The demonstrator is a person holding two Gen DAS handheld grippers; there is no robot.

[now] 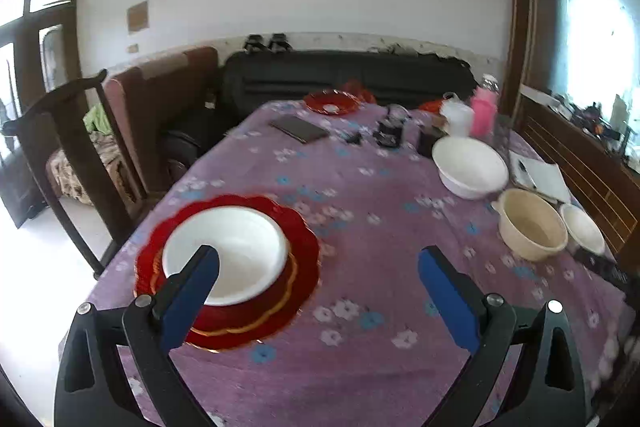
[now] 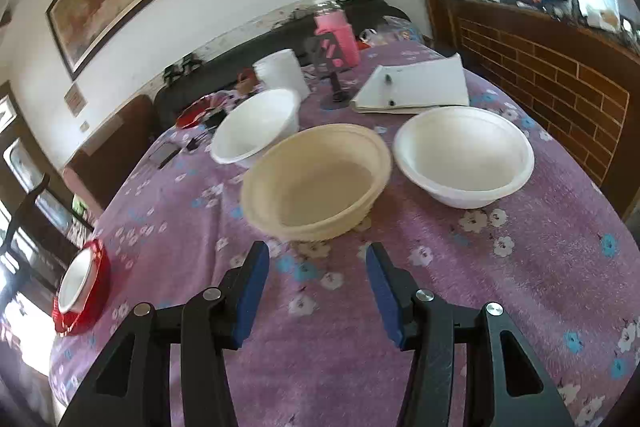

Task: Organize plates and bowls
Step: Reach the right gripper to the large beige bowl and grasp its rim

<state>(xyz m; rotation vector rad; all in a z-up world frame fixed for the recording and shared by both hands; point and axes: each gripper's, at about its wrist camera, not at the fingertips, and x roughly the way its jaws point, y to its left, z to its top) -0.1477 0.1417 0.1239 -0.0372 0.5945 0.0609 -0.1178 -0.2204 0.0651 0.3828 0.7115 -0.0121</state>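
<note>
The left gripper has its fingers spread wide with nothing between them, only purple cloth below. Its left finger overlaps the near rim of a white bowl that sits in a red plate; whether it touches I cannot tell. That plate lies close to the bench's left edge, a chair just beyond. Bare cloth runs from the fingers to the far end.

The right gripper holds its fingers partly apart and empty, just short of a cream bowl. A white bowl sits just right of it, another behind-left, both near but apart. A notebook, a cup and a pink bottle crowd the far end. Cloth right of the fingers is open to the edge.
</note>
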